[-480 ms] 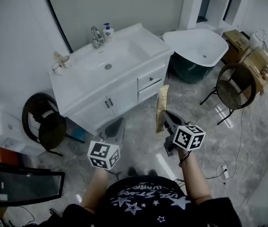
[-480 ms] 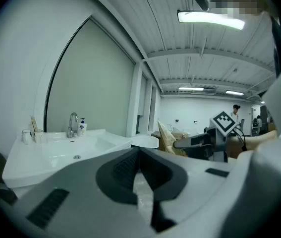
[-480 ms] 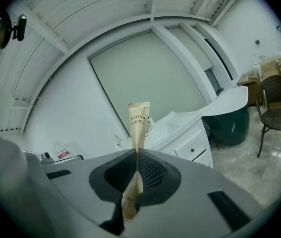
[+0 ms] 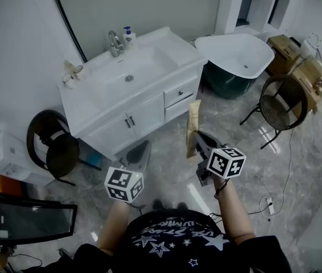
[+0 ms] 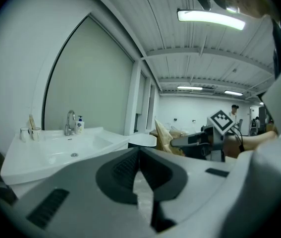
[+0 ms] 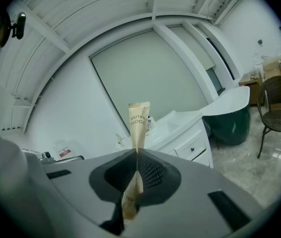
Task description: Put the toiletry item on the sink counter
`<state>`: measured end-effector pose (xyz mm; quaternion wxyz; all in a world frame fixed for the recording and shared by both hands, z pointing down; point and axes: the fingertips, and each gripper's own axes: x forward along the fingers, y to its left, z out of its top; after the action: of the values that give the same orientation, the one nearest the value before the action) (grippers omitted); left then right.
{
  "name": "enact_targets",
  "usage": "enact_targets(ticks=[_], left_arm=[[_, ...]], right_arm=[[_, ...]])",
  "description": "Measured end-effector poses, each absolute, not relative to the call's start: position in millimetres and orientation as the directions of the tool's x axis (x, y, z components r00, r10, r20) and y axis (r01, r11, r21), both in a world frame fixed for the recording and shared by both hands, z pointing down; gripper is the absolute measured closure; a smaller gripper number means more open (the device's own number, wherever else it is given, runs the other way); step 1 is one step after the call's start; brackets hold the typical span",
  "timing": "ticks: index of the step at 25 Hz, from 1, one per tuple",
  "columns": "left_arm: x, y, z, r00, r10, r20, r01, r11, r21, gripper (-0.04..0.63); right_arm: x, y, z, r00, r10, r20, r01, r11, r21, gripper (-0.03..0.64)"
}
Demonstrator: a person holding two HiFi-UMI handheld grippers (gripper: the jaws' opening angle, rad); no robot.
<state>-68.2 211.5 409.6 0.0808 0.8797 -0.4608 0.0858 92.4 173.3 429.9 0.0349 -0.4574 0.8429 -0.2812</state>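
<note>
Standing on the grey marble floor (image 4: 169,169) a little way back from the white desk (image 4: 86,101) with its built-in basin, the person holds both grippers out low in front of the body. The right gripper (image 4: 199,140) has its jaws pinched narrow on a tan toothbrush packet (image 4: 193,125). The packet stands nearly upright, its upper end rising well above the jaws and its lower end hanging down between them. The right gripper view shows the same clamp: the flat packet sits edge-on in the slit where the jaws meet, with part of the word "toothbrush" readable on the upper half. The packet is in the air, well apart from the desk and out in front of its drawers.

The left gripper (image 4: 139,151) points towards the cabinet doors, and its own view shows the jaws closed together with nothing between them.

On the desk, a chrome faucet (image 4: 115,43) stands behind the basin with a pump bottle (image 4: 129,37) just beside it, and small cups (image 4: 71,74) sit near the left back corner. A white bathtub (image 4: 237,54) stands to the right of the desk, with a wicker chair (image 4: 283,104) near it.
</note>
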Motion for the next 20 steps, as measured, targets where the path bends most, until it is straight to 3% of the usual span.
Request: enact_targets(ticks=[20], left_arm=[[-15.1,243.7,435.6,0.525,-0.813,0.253,-0.851,-0.506,0.14,0.575]], right_arm=[[142.3,201.9,446.7,-0.658,-0.726,0.199,-0.699,0.492,-0.519,0.595]])
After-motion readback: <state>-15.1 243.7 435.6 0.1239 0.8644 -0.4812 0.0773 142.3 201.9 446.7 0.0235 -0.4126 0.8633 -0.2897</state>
